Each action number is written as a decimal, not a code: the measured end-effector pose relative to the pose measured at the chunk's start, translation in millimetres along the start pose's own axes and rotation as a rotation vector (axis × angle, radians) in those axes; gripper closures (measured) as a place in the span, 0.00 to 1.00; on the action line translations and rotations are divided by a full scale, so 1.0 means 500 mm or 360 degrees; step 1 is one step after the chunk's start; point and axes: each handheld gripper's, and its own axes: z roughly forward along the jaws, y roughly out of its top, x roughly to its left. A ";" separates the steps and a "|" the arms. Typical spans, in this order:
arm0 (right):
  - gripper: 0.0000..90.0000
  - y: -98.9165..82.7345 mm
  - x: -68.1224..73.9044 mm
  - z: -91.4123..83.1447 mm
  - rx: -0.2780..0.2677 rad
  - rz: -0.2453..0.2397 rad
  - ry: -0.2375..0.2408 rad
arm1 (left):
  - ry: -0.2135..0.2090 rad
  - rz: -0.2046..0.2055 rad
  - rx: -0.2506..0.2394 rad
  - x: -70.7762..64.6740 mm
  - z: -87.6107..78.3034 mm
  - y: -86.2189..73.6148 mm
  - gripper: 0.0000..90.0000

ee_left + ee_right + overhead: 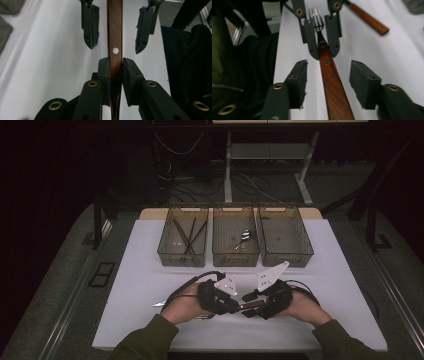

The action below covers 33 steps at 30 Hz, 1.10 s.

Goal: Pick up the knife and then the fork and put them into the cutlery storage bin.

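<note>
Fork with a riveted brown wooden handle and steel tines hangs just above the white surface, spanning both grippers. Left gripper fingers pinch the handle near its rivet. Right gripper fingers stand half-open astride the handle, not touching.

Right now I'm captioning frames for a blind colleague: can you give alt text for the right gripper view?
A wooden-handled fork lies between the right gripper's open fingers, untouched by them. Farther on, the left gripper clamps its neck, above a white table.
</note>
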 end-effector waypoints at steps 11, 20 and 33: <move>0.81 -0.005 0.004 0.007 0.0089 -0.0025 0.0066 | -0.0043 0.0043 0.0027 -0.007 0.010 0.014 0.85; 0.84 -0.004 0.009 0.010 0.0107 -0.0028 0.0107 | -0.0036 0.0099 0.0044 -0.015 0.009 0.012 0.85; 0.84 -0.016 0.007 0.006 0.0104 -0.0033 0.0048 | 0.0053 -0.0037 -0.0068 -0.011 -0.026 -0.052 0.58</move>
